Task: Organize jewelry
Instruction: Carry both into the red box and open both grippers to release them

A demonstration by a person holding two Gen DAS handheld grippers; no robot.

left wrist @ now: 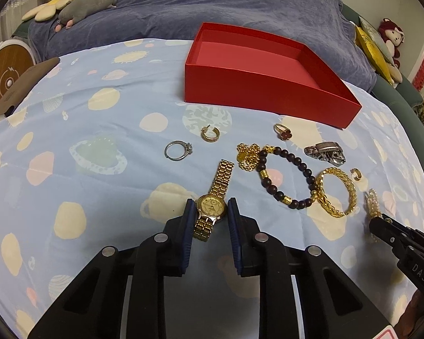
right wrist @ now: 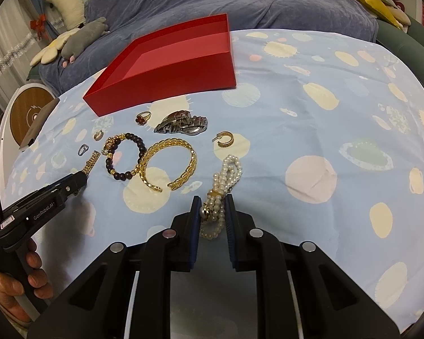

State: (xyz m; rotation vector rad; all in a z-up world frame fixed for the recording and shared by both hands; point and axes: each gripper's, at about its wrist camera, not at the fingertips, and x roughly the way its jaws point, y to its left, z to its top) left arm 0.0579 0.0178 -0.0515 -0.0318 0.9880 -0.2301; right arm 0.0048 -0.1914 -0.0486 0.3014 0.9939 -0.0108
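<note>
A gold watch [left wrist: 222,175] lies on the patterned cloth, and my left gripper [left wrist: 211,202] is shut on its round case, one pad on each side. In the right wrist view only the watch strap [right wrist: 92,159] shows past the left gripper [right wrist: 82,178]. My right gripper [right wrist: 212,199] is shut on a multi-strand pearl bracelet [right wrist: 229,169], near its gold clasp. An open red box [left wrist: 268,96] [right wrist: 166,84] stands behind the jewellery with nothing inside it.
Loose on the cloth: silver ring [left wrist: 178,151], gold hoop earring [left wrist: 210,135], red-flower ring [left wrist: 282,132], silver watch band [left wrist: 326,152], dark bead bracelet [left wrist: 287,180], gold bangle [left wrist: 337,192]. A hand [right wrist: 11,282] holds the left gripper. Round wooden-topped device [left wrist: 8,76] at the left edge.
</note>
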